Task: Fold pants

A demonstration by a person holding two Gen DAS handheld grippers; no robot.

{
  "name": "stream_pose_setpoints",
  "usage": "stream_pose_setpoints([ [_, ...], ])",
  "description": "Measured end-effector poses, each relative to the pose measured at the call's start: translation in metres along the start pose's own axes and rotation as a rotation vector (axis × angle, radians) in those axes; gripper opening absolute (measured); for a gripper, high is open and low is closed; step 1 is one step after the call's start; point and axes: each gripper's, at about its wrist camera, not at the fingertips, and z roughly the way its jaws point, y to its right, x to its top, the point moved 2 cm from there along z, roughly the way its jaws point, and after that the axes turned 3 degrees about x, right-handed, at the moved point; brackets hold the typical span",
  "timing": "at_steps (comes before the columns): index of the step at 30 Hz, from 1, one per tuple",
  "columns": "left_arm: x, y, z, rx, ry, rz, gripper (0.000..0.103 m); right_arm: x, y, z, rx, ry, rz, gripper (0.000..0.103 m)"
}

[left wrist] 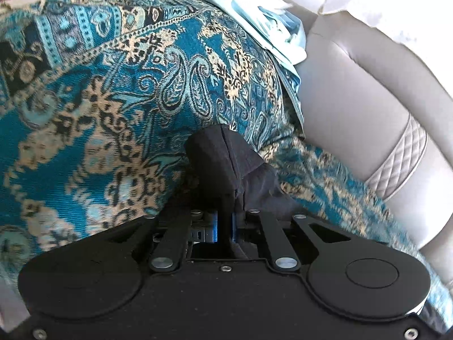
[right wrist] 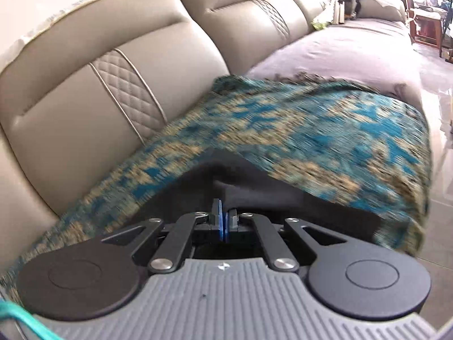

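Observation:
The black pants (left wrist: 223, 155) bunch up between my left gripper's blue pads (left wrist: 216, 226). My left gripper (left wrist: 225, 223) is shut on this fold of black cloth and holds it just above a teal and gold patterned throw (left wrist: 99, 85). In the right wrist view more of the black pants (right wrist: 249, 181) lies over the same throw (right wrist: 325, 130). My right gripper (right wrist: 224, 221) is shut, its blue pads (right wrist: 217, 215) pressed together on the pants' edge. Most of the pants is hidden under both grippers.
The throw covers a beige leather sofa seat; the quilted backrest (right wrist: 113, 90) rises behind. Folded pale blue cloth (left wrist: 269, 25) lies at the throw's far end. A grey sheet (right wrist: 339, 51) covers the seat beyond. Tiled floor (right wrist: 441, 141) lies right of the sofa.

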Motion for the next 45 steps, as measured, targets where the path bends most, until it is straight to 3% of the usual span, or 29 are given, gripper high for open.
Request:
stream_pose_setpoints([
  [7,-0.007,-0.008,-0.017,0.039,-0.004,0.074,0.008,-0.028,0.039,-0.016,-0.028,-0.021,-0.010,0.004],
  [17,-0.026,-0.015,-0.010,0.109,-0.012,0.145,0.010,-0.043,0.071,-0.017,-0.090,-0.032,-0.049,0.004],
  [24,-0.032,-0.016,-0.012,0.122,-0.005,0.192,0.013,-0.039,0.072,-0.012,-0.096,-0.010,-0.116,0.004],
  [40,-0.054,-0.010,-0.007,0.190,0.009,0.286,0.024,-0.012,0.096,0.013,-0.065,0.068,-0.016,0.007],
  [42,-0.054,-0.011,-0.008,0.199,0.013,0.294,0.028,-0.015,0.093,0.014,-0.087,0.067,-0.045,0.013],
  [43,-0.053,-0.012,-0.007,0.205,0.014,0.293,0.032,-0.016,0.091,0.014,-0.120,0.074,-0.068,0.035],
  [44,-0.053,-0.012,-0.007,0.210,0.016,0.288,0.033,-0.016,0.090,0.014,-0.153,0.082,-0.099,0.049],
  [45,-0.053,-0.014,-0.007,0.208,0.018,0.284,0.034,-0.016,0.090,0.014,-0.167,0.083,-0.119,0.052],
])
